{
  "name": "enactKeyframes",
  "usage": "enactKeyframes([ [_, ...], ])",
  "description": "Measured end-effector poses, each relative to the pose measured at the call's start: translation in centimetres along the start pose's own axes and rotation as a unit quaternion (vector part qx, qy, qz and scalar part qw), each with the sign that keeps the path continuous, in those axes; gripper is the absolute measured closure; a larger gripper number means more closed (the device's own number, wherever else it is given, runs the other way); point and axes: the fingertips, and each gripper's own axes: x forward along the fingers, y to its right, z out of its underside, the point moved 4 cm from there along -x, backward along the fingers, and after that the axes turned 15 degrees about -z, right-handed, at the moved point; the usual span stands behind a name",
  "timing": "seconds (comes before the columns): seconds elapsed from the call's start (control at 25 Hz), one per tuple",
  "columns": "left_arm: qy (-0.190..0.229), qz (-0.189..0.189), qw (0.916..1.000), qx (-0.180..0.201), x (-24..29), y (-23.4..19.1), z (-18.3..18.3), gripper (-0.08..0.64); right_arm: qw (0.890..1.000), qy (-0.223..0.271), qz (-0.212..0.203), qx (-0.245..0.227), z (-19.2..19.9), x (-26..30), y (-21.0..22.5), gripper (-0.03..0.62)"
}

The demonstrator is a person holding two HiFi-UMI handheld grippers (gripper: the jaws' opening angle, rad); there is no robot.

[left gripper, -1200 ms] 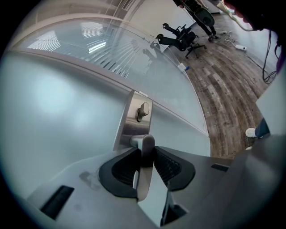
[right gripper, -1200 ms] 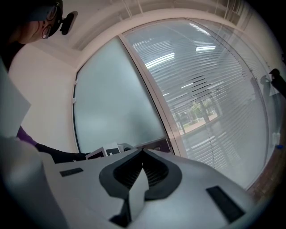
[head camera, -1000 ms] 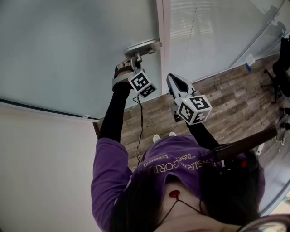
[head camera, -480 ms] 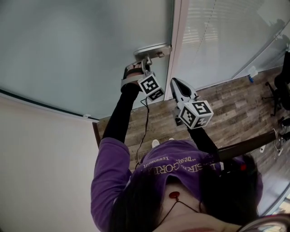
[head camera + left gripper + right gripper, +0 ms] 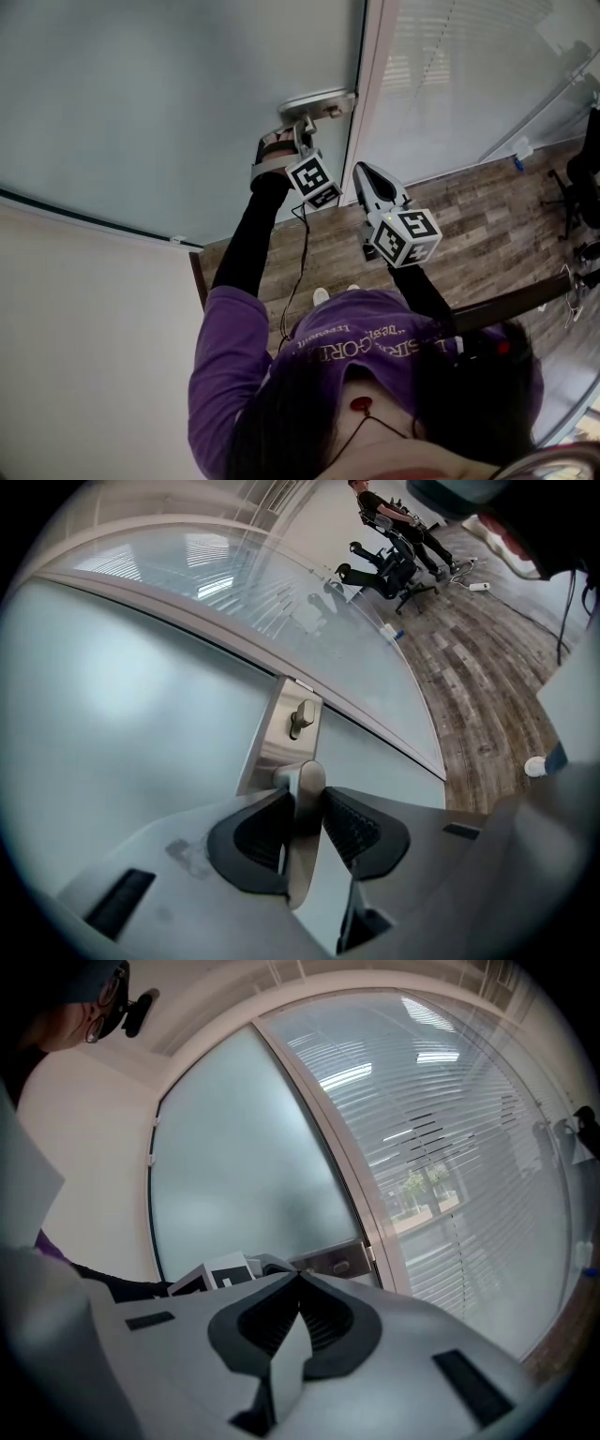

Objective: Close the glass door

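1. The left gripper (image 5: 302, 810) is clamped on the handle (image 5: 307, 776) of the door (image 5: 169, 112). The door's edge lies at or just beside the frame (image 5: 362, 141), so closing looks nearly done. I cannot tell whether it is latched.
2. The next move is likely a firm press home, then letting go of the handle.
3. The right gripper (image 5: 300, 1283) hangs nearby, its jaws together and empty.
4. The door is smooth frosted glass. The handle is a flat brushed-metal lever on a rectangular plate (image 5: 281, 728). The pads (image 5: 352, 827) are dark and ribbed.
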Motion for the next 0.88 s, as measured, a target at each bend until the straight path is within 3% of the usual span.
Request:
enactKeyframes([
  [0.24, -0.020, -0.062, 0.9971, 0.039, 1.1, 0.5, 0.2, 0.476, 1.000, 0.000, 0.000, 0.000, 0.1, 0.2, 0.0, 0.607],
  [0.44, -0.002, -0.047, 0.9980, 0.041, 1.1, 0.5, 0.1, 0.482, 1.000, 0.004, 0.010, 0.000, -0.3, -0.2, 0.9, 0.606],
  [0.64, 0.002, -0.074, 0.9950, 0.068, 1.4, 0.9, 0.5, 0.515, 1.000, 0.006, 0.013, -0.002, -0.2, -0.2, 1.2, 0.607],
  [0.88, 0.001, -0.078, 0.9927, 0.092, 0.8, 0.8, 0.7, 0.518, 1.000, 0.005, 0.009, -0.001, -0.1, -0.2, 1.2, 0.606],
])
